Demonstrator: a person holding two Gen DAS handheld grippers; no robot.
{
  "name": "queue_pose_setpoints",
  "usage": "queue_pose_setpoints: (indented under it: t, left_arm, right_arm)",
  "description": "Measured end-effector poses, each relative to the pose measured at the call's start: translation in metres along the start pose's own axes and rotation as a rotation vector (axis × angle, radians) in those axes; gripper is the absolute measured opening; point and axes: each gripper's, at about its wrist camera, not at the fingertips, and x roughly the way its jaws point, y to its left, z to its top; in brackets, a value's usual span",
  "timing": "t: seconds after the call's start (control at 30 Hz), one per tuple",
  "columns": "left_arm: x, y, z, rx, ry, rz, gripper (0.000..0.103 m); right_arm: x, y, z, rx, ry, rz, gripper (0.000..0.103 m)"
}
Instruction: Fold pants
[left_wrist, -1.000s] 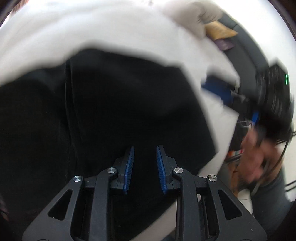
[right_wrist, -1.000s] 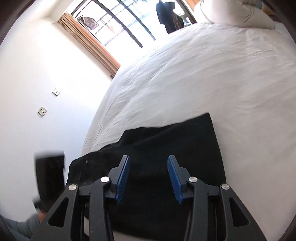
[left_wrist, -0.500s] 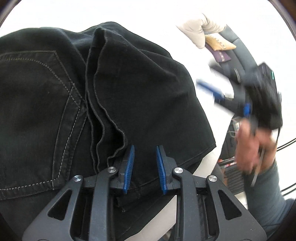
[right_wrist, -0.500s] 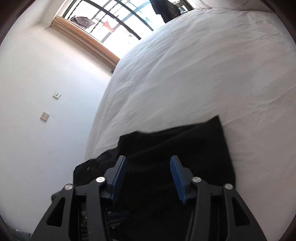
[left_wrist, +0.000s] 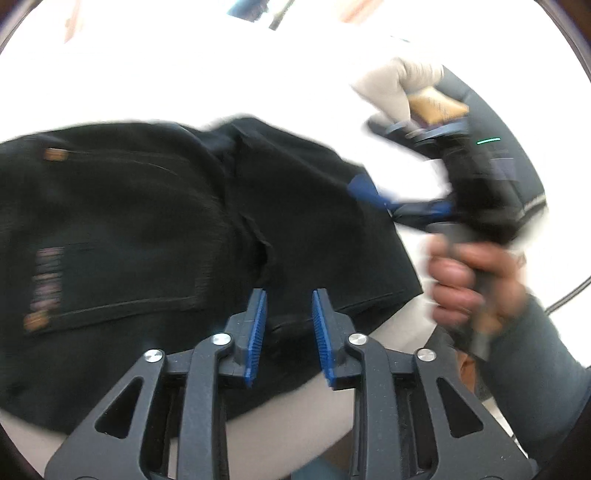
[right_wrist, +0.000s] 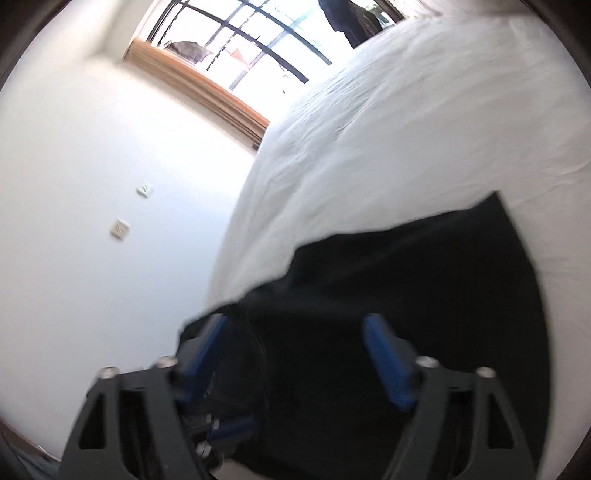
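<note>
Black pants (left_wrist: 155, 236) lie folded on the white bed (left_wrist: 184, 85), a back pocket and small label facing up. My left gripper (left_wrist: 289, 293) hovers over their near hem. Its jaws are opening, and the cloth lies under the gap without being pinched. In the right wrist view the pants (right_wrist: 424, 280) spread dark below my right gripper (right_wrist: 295, 321), whose jaws are opening wide with nothing pressed between the pads. The left wrist view shows the right gripper (left_wrist: 384, 162) at the pants' right edge, held by a hand (left_wrist: 469, 280) in a grey sleeve.
The white bed (right_wrist: 424, 122) stretches far toward a barred window (right_wrist: 258, 44). A white wall (right_wrist: 110, 184) with two switch plates borders it on the left. A pale pillow (left_wrist: 391, 88) and a dark seat with cushions (left_wrist: 436, 107) lie beyond the bed's right side.
The left wrist view has pulled back from the pants, so more white bed shows above them. The right jaws have spread much wider and tilted; the hand with the right gripper came closer.
</note>
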Motion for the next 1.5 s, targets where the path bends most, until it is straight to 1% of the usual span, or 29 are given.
queue_pose_setpoints:
  t: [0.03, 0.07, 0.1, 0.13, 0.2, 0.23, 0.27, 0.3, 0.33, 0.37, 0.43, 0.5, 0.57, 0.6, 0.63, 0.67, 0.7, 0.73, 0.8, 0.87, 0.9, 0.93, 0.97, 1.03, 1.1, 1.13, 1.2, 1.37, 1.5]
  left_arm:
    - [-0.015, 0.008, -0.003, -0.031, -0.030, 0.006, 0.059]
    - [-0.030, 0.015, -0.007, -0.072, -0.073, 0.015, 0.077]
    - [-0.042, 0.022, -0.010, -0.100, -0.106, 0.020, 0.078]
    - [-0.060, 0.032, -0.015, -0.145, -0.152, 0.022, 0.078]
    - [-0.085, 0.053, -0.023, -0.212, -0.210, 0.032, 0.078]
    - [-0.102, 0.067, -0.030, -0.271, -0.262, 0.046, 0.078]
    - [-0.115, 0.084, -0.034, -0.323, -0.297, 0.052, 0.078]
    - [-0.125, 0.098, -0.040, -0.379, -0.324, 0.053, 0.080]
    - [-0.133, 0.112, -0.046, -0.428, -0.345, 0.053, 0.082]
    - [-0.138, 0.124, -0.054, -0.481, -0.366, 0.060, 0.085]
    - [-0.138, 0.139, -0.065, -0.540, -0.369, 0.076, 0.086]
    - [-0.134, 0.151, -0.073, -0.590, -0.366, 0.075, 0.086]
    - [-0.127, 0.164, -0.080, -0.661, -0.354, 0.050, 0.086]
    - [-0.119, 0.171, -0.081, -0.691, -0.341, 0.019, 0.086]
    - [-0.114, 0.173, -0.081, -0.702, -0.329, 0.010, 0.086]
    - [-0.105, 0.174, -0.080, -0.717, -0.307, 0.019, 0.086]
    - [-0.102, 0.182, -0.077, -0.722, -0.301, 0.013, 0.086]
    - [-0.098, 0.182, -0.075, -0.719, -0.309, 0.000, 0.086]
    - [-0.099, 0.198, -0.068, -0.736, -0.315, -0.008, 0.085]
    - [-0.095, 0.206, -0.063, -0.747, -0.324, -0.032, 0.084]
    - [-0.102, 0.220, -0.055, -0.752, -0.324, -0.039, 0.084]
    - [-0.097, 0.223, -0.053, -0.762, -0.325, -0.044, 0.083]
    - [-0.095, 0.224, -0.053, -0.770, -0.330, -0.046, 0.082]
    - [-0.095, 0.227, -0.051, -0.770, -0.334, -0.044, 0.072]
    - [-0.095, 0.237, -0.056, -0.794, -0.321, -0.059, 0.036]
    - [-0.093, 0.242, -0.053, -0.816, -0.316, -0.059, 0.031]
    - [-0.093, 0.248, -0.057, -0.833, -0.321, -0.080, 0.026]
    - [-0.098, 0.242, -0.051, -0.803, -0.331, -0.070, 0.016]
    - [-0.121, 0.215, -0.036, -0.724, -0.353, -0.038, 0.012]
  right_arm:
    - [0.021, -0.014, 0.005, 0.065, 0.036, -0.018, 0.101]
    - [0.036, -0.031, 0.006, 0.106, 0.092, -0.080, 0.097]
    - [0.046, -0.035, 0.005, 0.091, 0.113, -0.128, 0.096]
    - [0.047, -0.023, 0.004, 0.020, 0.092, -0.163, 0.099]
    - [0.048, 0.003, 0.001, -0.055, 0.113, -0.230, 0.099]
    - [0.048, 0.014, -0.005, -0.073, 0.125, -0.222, 0.094]
    - [0.047, 0.028, -0.009, -0.075, 0.125, -0.148, 0.089]
    - [0.043, 0.038, -0.013, -0.074, 0.118, -0.088, 0.089]
    - [0.028, 0.042, -0.020, -0.075, 0.102, -0.044, 0.089]
    - [0.025, 0.049, -0.030, -0.073, 0.093, -0.007, 0.089]
    - [0.025, 0.053, -0.039, -0.046, 0.108, 0.063, 0.089]
    - [0.041, 0.058, -0.046, -0.019, 0.137, 0.092, 0.083]
    - [0.044, 0.057, -0.049, 0.007, 0.167, 0.101, 0.081]
    - [0.050, 0.060, -0.050, 0.011, 0.176, 0.111, 0.081]
    - [0.041, 0.057, -0.047, 0.012, 0.184, 0.120, 0.081]
    - [0.057, 0.057, -0.049, 0.009, 0.198, 0.131, 0.081]
    - [0.063, 0.060, -0.052, 0.003, 0.210, 0.138, 0.081]
    - [0.066, 0.062, -0.057, -0.003, 0.223, 0.144, 0.080]
    - [0.081, 0.063, -0.060, 0.002, 0.251, 0.158, 0.080]
    - [0.084, 0.060, -0.063, 0.011, 0.278, 0.168, 0.080]
    - [0.090, 0.057, -0.064, 0.017, 0.299, 0.161, 0.080]
    - [0.102, 0.054, -0.064, 0.024, 0.323, 0.130, 0.080]
    - [0.111, 0.047, -0.065, 0.037, 0.355, 0.057, 0.073]
    - [0.124, 0.043, -0.065, 0.069, 0.372, 0.007, 0.066]
    - [0.124, 0.042, -0.062, 0.101, 0.361, 0.015, 0.066]
    - [0.124, 0.043, -0.062, 0.099, 0.363, 0.011, 0.066]
    - [0.124, 0.046, -0.064, 0.074, 0.364, 0.004, 0.067]
    - [0.123, 0.047, -0.066, 0.076, 0.350, 0.008, 0.067]
    - [0.120, 0.046, -0.065, 0.076, 0.348, 0.004, 0.067]
